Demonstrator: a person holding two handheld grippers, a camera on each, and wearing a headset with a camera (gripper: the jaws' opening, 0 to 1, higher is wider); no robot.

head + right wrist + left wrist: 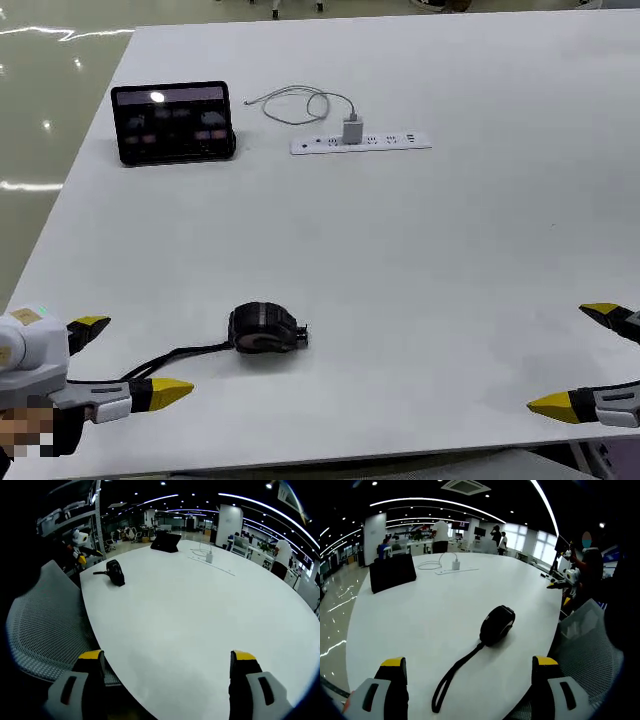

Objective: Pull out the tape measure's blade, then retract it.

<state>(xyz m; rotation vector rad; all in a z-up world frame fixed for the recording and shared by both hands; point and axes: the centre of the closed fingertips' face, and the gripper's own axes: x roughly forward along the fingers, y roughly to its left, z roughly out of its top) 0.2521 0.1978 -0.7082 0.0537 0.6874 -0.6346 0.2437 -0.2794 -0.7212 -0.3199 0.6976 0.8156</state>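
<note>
A black tape measure (264,328) lies on the white table (400,250), its black wrist strap (165,358) trailing to the left. My left gripper (130,358) stands open at the table's near left edge, its yellow tips on either side of the strap's end. In the left gripper view the tape measure (497,624) sits a short way ahead of the open left gripper (469,667). My right gripper (590,358) is open at the near right edge, far from the tape measure (115,572), with nothing between its fingers (91,666).
A dark tablet (172,122) stands at the back left. A white power strip (360,142) with a charger and coiled white cable (300,105) lies behind the middle. A mesh chair (45,625) sits below the near edge. People stand at desks in the distance.
</note>
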